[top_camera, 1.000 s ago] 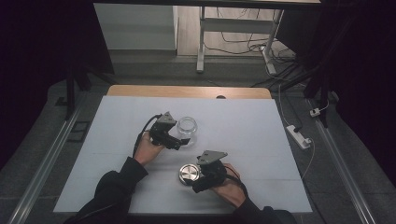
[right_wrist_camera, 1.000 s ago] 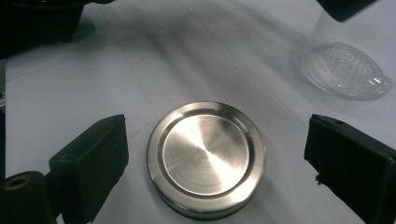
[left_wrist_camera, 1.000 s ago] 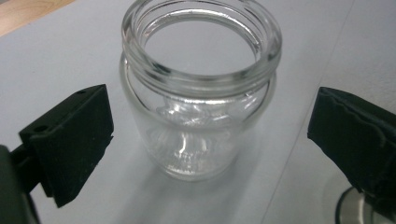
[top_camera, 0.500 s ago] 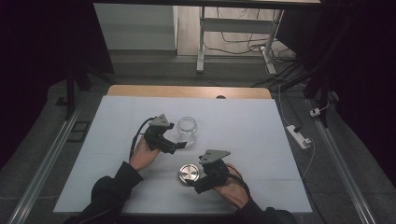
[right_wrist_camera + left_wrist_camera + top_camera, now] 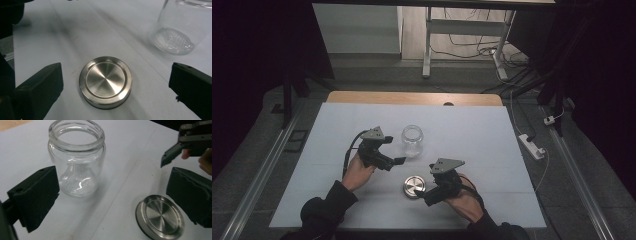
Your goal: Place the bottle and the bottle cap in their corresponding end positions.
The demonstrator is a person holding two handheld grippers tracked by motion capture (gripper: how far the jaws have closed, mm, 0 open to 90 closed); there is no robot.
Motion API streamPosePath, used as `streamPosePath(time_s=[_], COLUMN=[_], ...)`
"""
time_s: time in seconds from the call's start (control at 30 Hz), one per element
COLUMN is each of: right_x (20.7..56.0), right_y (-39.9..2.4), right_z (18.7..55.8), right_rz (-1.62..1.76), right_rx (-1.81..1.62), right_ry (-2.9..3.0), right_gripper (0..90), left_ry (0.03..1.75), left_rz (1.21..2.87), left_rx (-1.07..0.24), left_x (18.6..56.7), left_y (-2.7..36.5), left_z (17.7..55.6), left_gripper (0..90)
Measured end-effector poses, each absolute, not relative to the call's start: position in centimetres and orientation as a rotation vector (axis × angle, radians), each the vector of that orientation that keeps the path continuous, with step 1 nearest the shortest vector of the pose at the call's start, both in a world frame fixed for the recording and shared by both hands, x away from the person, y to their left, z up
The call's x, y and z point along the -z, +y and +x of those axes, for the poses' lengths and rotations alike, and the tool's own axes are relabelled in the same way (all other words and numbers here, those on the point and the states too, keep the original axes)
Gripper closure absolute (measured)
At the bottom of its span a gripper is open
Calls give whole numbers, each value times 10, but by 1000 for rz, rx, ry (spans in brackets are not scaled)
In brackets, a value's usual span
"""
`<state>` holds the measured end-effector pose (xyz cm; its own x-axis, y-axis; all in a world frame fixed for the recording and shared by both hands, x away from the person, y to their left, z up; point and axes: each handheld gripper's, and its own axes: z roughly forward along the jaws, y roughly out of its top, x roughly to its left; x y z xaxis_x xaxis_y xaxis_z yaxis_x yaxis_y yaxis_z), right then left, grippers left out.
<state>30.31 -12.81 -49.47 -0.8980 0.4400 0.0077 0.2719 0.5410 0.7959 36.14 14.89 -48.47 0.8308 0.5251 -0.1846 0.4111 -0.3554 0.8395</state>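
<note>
A: Status of the right gripper [image 5: 428,196]?

B: Jaws have just been opening and are now spread wide. The steel lid [image 5: 105,81] is seen between them in the right gripper view, but no pad is pressed on it. The lid is laid flat on the white table [image 5: 472,125], rim down, just beside the gripper tips in the high view [image 5: 413,185]. Judged: lid has been set down, so that it is left free of the jar.

A: And the left gripper [image 5: 398,161]?

B: Also wide, nothing held. In the left gripper view the glass jar [image 5: 77,160] is seen ahead, nearer the left-hand pad [image 5: 37,195], w/ a gap between glass and pad. The jar is kept upright, mouth open, no lid fitted. It is stood near the table's middle, just beyond the left gripper in the high view [image 5: 412,141].

A: Jar vs. lid?

B: Near each other, not touching; the lid is placed on the person's side of the jar, slightly to the right. Both are kept within reach of either tool.

A: Contents of jar?

B: None made out; only the dimpled glass base is seen through the wall.

A: Step in hand?

B: Judged as release: both items are parked, both tools are freed.
</note>
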Motion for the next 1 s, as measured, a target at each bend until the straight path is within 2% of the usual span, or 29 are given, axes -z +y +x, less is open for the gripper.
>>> streamPosePath(time_s=[0.5, 1.0], right_x=[486, 481], right_y=[-137, -151], right_z=[301, 299], right_rz=[597, 641], right_rx=[-1278, -1281], right_ry=[2551, 2538], right_gripper=[0, 0], left_ry=[678, 708], left_rz=[1984, 1981], left_rx=[-103, -127], left_x=[478, 475], left_y=[162, 175], left_z=[328, 298], left_gripper=[0, 0])
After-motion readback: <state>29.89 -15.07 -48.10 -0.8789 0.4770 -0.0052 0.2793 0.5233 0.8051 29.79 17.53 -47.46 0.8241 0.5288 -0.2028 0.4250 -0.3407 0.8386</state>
